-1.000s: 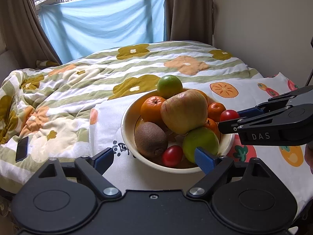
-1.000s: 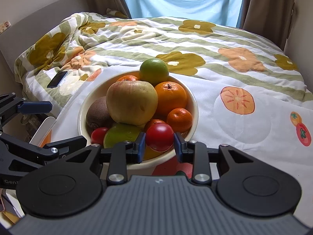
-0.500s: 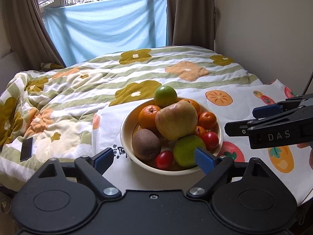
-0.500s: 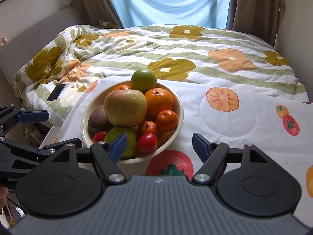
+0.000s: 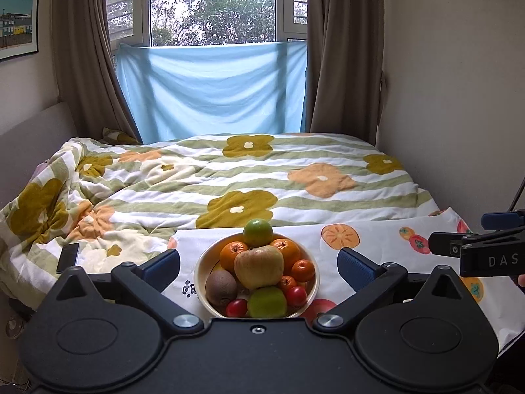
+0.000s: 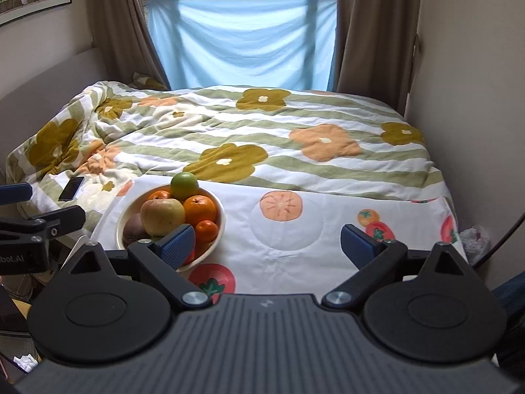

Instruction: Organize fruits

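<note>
on flowered green-striped bedding (image 5: 249, 177) stood a round cream bowl (image 5: 200, 271) heaped with fruit at lower centre; left gripper (image 5: 259, 267) and right gripper (image 6: 267, 243) had just been opening, both wide and empty.

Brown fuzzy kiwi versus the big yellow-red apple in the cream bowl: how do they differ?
The brown fuzzy kiwi is smaller, dull and oval, low against the cream bowl rim. The big yellow-red apple is larger, smooth and glossy, raised at the pile's centre. Both touch and lie free of the grippers.

Flowered quilt (image 5: 229, 177) on bed; black phone (image 5: 68, 257) lying on it, left. Blue sheet (image 5: 213, 92) across window; brown curtains (image 5: 344, 52); framed picture (image 5: 16, 19).
</note>
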Motion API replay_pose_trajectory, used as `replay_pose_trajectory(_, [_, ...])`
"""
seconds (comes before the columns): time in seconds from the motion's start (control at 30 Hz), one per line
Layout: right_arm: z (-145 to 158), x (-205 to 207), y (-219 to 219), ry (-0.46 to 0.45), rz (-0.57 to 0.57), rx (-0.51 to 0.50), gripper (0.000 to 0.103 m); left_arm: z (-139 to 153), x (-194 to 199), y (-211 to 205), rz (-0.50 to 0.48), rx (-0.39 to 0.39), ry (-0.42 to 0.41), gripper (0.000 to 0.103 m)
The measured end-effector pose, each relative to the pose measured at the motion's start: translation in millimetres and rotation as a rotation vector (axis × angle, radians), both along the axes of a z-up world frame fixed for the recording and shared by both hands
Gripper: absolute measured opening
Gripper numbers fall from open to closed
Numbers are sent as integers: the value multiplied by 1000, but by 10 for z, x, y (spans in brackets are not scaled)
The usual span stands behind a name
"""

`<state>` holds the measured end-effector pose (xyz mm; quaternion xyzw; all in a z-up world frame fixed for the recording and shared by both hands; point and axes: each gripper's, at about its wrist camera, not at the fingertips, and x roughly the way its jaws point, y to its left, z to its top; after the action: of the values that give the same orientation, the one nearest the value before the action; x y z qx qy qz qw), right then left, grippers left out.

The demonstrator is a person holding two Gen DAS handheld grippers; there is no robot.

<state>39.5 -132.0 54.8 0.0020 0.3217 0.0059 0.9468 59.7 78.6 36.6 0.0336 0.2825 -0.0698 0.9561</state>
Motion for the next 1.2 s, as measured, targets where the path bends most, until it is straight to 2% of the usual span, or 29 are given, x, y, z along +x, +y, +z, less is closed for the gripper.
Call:
replay_pose_trajectory(0.17, [34, -224, -227, 17, -64, 16, 103, 88, -154, -120, 25, 17, -8, 103])
replay_pose_trajectory(0.4, [25, -483, -351, 25, -99, 20, 103, 51, -286, -226, 55, 12, 6, 103])
replay_pose_trajectory(0.6, [72, -546, -424, 15, -132, 15, 103, 64, -371, -260, 55, 24, -11, 103])
replay_pose_trajectory(1.2, [89, -566, -480, 15, -130, 22, 103, 74, -416, -272, 71, 17, -15, 103])
